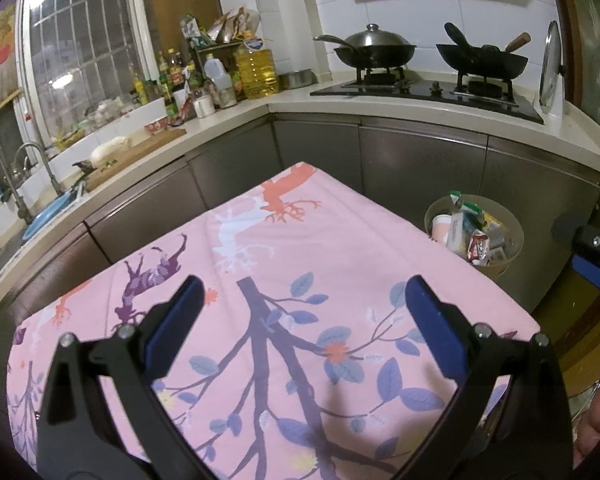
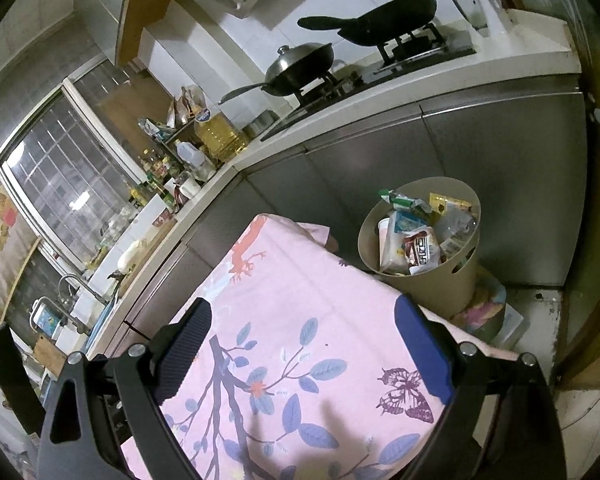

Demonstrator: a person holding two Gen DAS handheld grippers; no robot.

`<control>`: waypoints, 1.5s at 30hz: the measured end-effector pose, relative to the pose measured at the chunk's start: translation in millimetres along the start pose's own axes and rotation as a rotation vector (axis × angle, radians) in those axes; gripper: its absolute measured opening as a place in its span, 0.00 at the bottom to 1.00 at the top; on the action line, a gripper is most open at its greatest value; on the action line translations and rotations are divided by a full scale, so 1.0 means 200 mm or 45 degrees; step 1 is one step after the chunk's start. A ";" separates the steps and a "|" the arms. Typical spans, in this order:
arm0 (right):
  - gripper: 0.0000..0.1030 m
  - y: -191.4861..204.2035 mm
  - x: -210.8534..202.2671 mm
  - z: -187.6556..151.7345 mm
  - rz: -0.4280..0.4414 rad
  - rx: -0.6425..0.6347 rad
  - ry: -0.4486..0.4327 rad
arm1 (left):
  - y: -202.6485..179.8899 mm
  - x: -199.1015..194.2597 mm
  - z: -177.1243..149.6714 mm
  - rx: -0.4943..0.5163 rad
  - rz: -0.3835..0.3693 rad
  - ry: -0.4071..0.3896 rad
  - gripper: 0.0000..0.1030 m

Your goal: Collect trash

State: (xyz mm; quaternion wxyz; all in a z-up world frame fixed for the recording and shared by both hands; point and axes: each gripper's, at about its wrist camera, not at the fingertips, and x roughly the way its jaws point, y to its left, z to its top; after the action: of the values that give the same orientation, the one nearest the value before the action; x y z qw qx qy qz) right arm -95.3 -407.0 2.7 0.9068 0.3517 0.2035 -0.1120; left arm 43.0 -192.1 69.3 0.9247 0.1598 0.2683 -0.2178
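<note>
2 grippers, left gripper [image 1: 300,304] and right gripper [image 2: 302,320], jaws wide, empty, above tablecloth [image 1: 320,248]; bin [image 2: 428,280] full.

Cloth, plastic and brushed metal in a kitchen

A matt pink printed cloth [image 1: 300,248] covers the table; the bin [image 2: 432,284] looks smooth matt beige plastic, stuffed with glossy wrappers [image 2: 420,250]; far cabinet doors [image 1: 420,160] are dull brushed metal.

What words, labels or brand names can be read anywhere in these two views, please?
None can be read for certain.
Red and white wrapper in the beige round waste bin: bold print, too blurred.
Blue label on the big yellow oil bottle: too small.
Sauce bottles by the window: labels too small.
</note>
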 end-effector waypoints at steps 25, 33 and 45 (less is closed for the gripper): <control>0.87 0.01 0.00 -0.01 0.002 0.004 0.000 | 0.01 0.00 -0.01 0.001 -0.003 0.001 0.94; 0.87 0.02 0.01 -0.02 0.002 0.004 0.002 | 0.01 -0.01 -0.01 0.017 0.019 -0.025 0.94; 0.87 0.05 0.02 -0.04 0.009 -0.004 0.007 | 0.02 -0.01 0.01 0.008 0.027 -0.030 0.94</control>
State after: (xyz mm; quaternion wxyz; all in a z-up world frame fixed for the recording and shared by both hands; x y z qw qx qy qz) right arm -90.6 -393.8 1.2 0.9072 0.3512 0.2050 -0.1077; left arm 43.8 -187.7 73.2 0.9295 0.1629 0.2549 -0.2109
